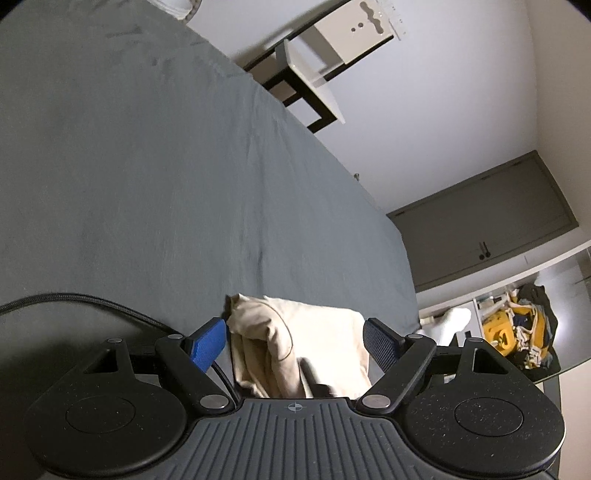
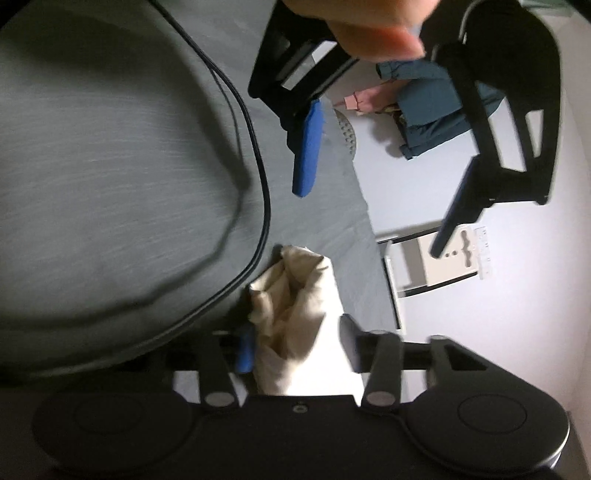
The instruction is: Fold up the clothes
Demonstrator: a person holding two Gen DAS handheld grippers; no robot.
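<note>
Left wrist: cream garment (image 1: pixel 295 343) between spread tool (image 1: pixel 295 339) fingers, seemingly ungripped.

matt cream cloth garment (image 1: pixel 295 343), grey fabric bedsheet (image 1: pixel 147 166)

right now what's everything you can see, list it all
cloth: one, cream, bunched between both tongs over the bed
bed: one, grey sheet, under the tongs
cables: black, trailing across the sheet
shelf: one, white and black, by the wall
door: one, grey, far wall
bag: one, yellow and dark, on a glass table
left tongs: blue pads, wide open around the cloth
right tongs: blue pads, cloth between them, grip unclear
hand: one, on the left tongs
</note>
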